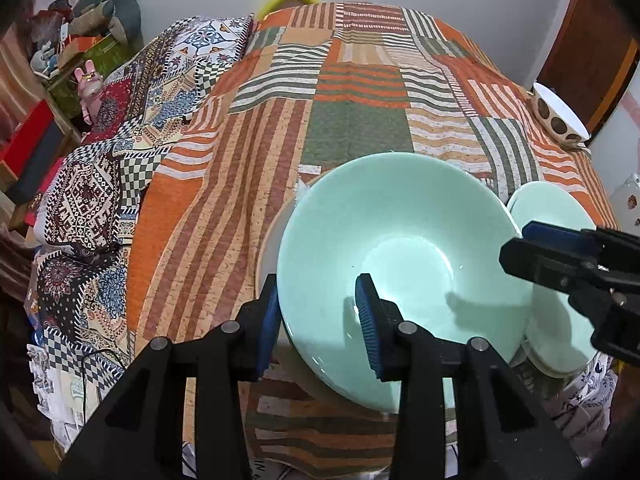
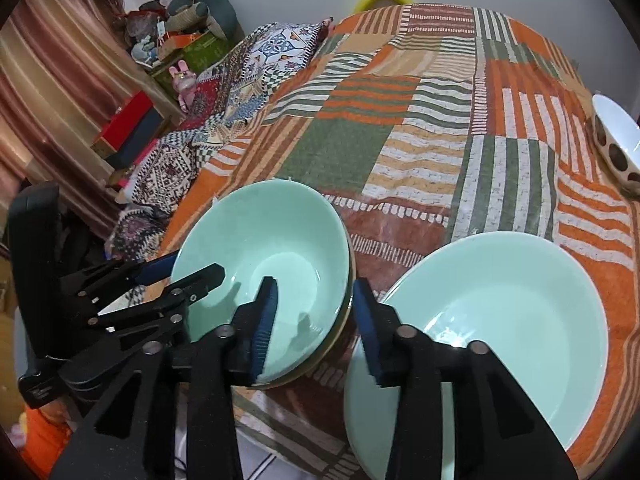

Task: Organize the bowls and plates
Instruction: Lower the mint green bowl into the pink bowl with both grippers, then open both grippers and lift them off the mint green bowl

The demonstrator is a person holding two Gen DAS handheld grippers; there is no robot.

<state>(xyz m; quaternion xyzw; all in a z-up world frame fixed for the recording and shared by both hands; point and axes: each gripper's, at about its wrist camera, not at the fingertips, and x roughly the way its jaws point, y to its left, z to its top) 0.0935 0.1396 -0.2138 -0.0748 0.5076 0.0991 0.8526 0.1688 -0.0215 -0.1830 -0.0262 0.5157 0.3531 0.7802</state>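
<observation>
Patchwork bedspread (image 2: 360,136) in orange, green and cream covers the bed that carries all the crockery; clutter and curtains fill the upper left of both views. Partly done, by my reading: a mint-green bowl (image 2: 264,276) sits nested on at least one other dish, whose darker rim shows beneath it at lower centre of the right wrist view. Just beside it, lower right, lies a mint-green plate (image 2: 516,312) on its own. A white bowl with brown spots (image 1: 558,118) stands well apart at the right edge, not yet gathered. The left gripper (image 1: 320,320) straddles the near rim of the mint-green bowl, one pad inside and one outside, jaws fairly wide and not visibly pinching. The right gripper (image 2: 316,320) hangs wide with its jaws astride the bowl's right rim, holding nothing. Remaining work appears to be consolidating the plate and fetching the spotted bowl.
</observation>
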